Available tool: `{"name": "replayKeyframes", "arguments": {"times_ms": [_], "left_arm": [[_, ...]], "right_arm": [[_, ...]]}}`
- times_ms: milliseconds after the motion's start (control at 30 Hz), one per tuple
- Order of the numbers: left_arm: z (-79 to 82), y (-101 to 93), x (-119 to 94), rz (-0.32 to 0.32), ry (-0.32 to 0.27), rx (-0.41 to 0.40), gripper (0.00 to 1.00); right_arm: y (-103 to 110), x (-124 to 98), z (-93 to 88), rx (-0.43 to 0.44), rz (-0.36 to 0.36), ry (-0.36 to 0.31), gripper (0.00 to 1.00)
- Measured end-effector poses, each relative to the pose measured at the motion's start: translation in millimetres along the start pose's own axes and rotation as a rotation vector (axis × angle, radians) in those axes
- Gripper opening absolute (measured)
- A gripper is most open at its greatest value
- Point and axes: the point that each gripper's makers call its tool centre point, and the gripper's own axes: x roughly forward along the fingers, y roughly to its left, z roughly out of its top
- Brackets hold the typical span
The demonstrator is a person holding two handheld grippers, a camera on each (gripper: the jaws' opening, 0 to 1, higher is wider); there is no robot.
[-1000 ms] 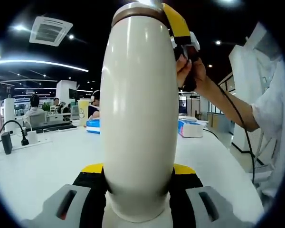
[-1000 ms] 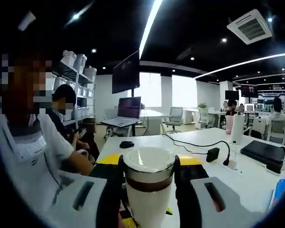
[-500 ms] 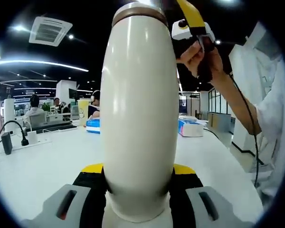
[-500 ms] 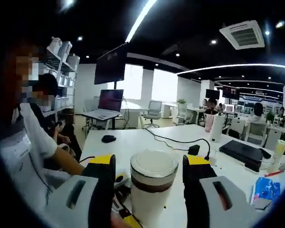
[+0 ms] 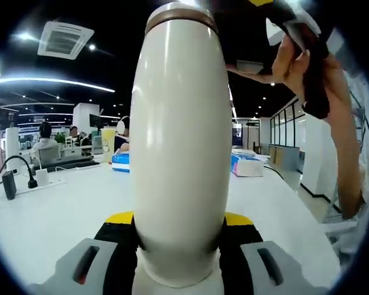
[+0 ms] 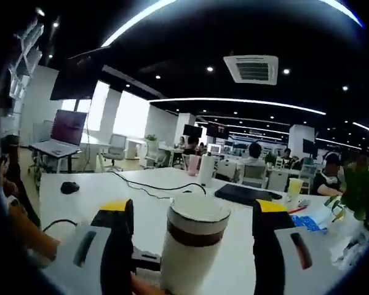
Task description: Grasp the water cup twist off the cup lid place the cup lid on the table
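The left gripper (image 5: 178, 246) clamped the upright water cup (image 5: 179, 147) over the worktop (image 5: 61, 209); the right gripper (image 6: 192, 230) straddled the cup lid (image 6: 198, 209), jaws spread, untouching.

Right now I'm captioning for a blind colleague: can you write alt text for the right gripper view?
The right gripper hangs open with the cream water cup upright between its yellow-tipped jaws, neither jaw touching the cup lid. Behind it a white table carries a black cable, a mouse and a closed laptop.
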Motion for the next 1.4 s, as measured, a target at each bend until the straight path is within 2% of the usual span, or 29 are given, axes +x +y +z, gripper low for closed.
{"name": "replayKeyframes", "arguments": {"times_ms": [100, 300, 533, 700, 933, 1067, 1133, 1400], "left_arm": [[0.0, 0.0, -0.1, 0.0, 0.0, 0.0, 0.52], [0.0, 0.2, 0.3, -0.001, 0.001, -0.001, 0.52], [-0.1, 0.4, 1.0, 0.001, 0.002, -0.002, 0.52], [-0.1, 0.3, 1.2, 0.002, 0.002, -0.001, 0.52], [-0.2, 0.2, 0.8, 0.002, 0.003, 0.0, 0.52], [-0.4, 0.0, 0.6, 0.001, 0.003, 0.0, 0.52], [-0.5, 0.0, 0.5, 0.001, 0.003, 0.0, 0.52], [-0.4, -0.8, 0.6, -0.001, 0.003, 0.001, 0.52]], "right_arm": [[-4.7, 2.8, -5.3, 0.005, -0.066, 0.006, 0.82], [-2.1, 4.1, -1.5, 0.02, -0.11, -0.027, 0.77], [-5.0, 5.8, 2.0, 0.009, -0.146, -0.057, 0.81], [-8.6, 2.6, -1.3, 0.041, -0.174, -0.051, 0.71], [-4.4, 5.3, 0.9, 0.066, -0.139, -0.054, 0.57], [-5.9, 5.8, 1.5, 0.086, -0.135, -0.063, 0.52], [-8.8, 4.3, 1.8, 0.059, -0.149, -0.06, 0.46], [-7.6, 3.7, 0.8, 0.066, -0.135, -0.035, 0.46]]}}
